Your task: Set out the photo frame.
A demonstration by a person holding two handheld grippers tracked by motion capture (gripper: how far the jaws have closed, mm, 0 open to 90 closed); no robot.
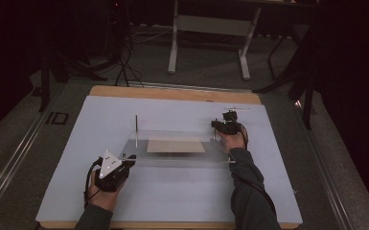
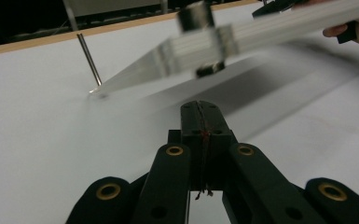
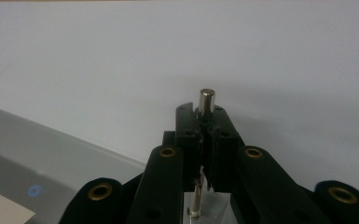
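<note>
A clear plastic plate (image 1: 215,155) lies across the middle of the white sheet, with a tan card (image 1: 176,145) at its centre. A thin metal rod (image 1: 136,123) stands upright at its far left corner. My right gripper (image 1: 215,125) is at the plate's far right corner. In the right gripper view it (image 3: 204,114) is shut on an upright metal pin (image 3: 207,100). My left gripper (image 1: 130,158) sits at the near left corner. In the left gripper view its jaws (image 2: 199,106) are pressed together with nothing between them, just below the plate's edge (image 2: 214,44) and a short metal stud (image 2: 196,14).
The white sheet (image 1: 182,196) covers a wooden tabletop (image 1: 172,93). Beyond the table's far edge are dark floor, cables and the legs of another table (image 1: 208,43). The person's right hand (image 2: 354,30) appears far off in the left gripper view.
</note>
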